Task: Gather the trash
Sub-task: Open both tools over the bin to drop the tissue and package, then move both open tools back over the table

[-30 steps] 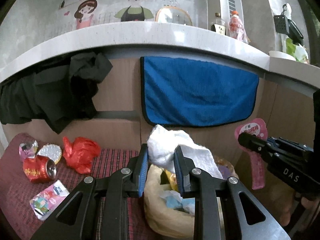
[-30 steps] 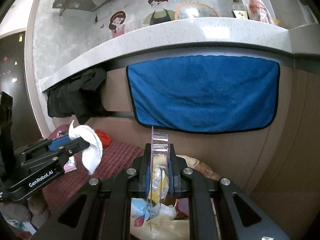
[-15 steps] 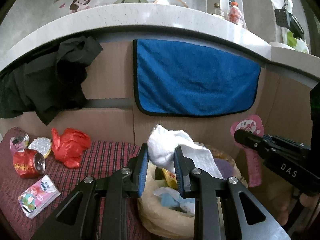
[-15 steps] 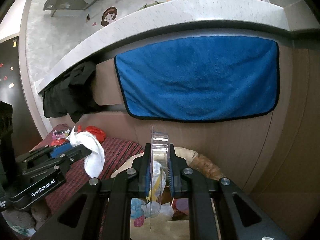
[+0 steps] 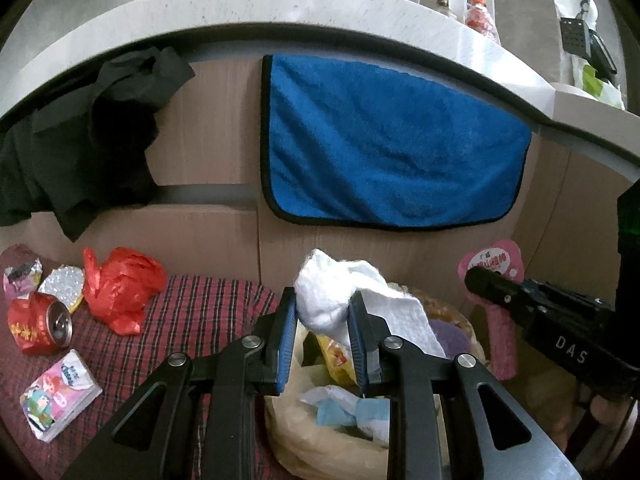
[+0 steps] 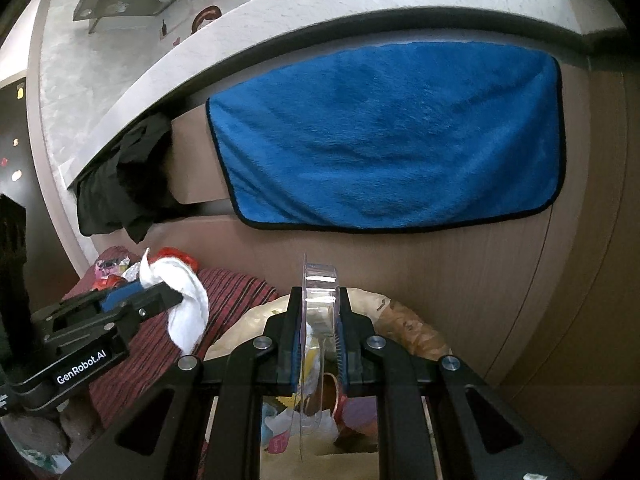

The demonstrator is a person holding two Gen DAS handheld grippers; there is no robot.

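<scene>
Left tool [image 5: 322, 312] pinches a crumpled white tissue [image 5: 340, 296] between its blue pads; the wad bulges above the tips and one flat, quilted flap hangs to the right over the trash bag [image 5: 320, 448]. That bag is pale yellowish plastic, open at the top, and already holds snack wrappers, a light blue scrap and more white paper. Right tool [image 6: 319, 320] is closed on a clear plastic blister pack [image 6: 318, 280], held edge-on and upright so that it rises above the tips and hangs below them over the same bag, whose contents show through it. To the left of the bag a red-and-dark plaid cloth [image 5: 192, 320] carries the rest of the litter: a crumpled red plastic bag [image 5: 120, 288], a crushed red can [image 5: 40, 328] lying on its side, a silvery foil piece [image 5: 64, 286], a small foil wrapper [image 5: 20, 276] and a pink tissue packet [image 5: 60, 396]. A pink fan [image 5: 496, 280] stands to the right of the bag against the wood panel. A blue towel [image 5: 384, 148] and a black garment [image 5: 88, 140] hang from the tabletop [image 5: 280, 0] edge above.
</scene>
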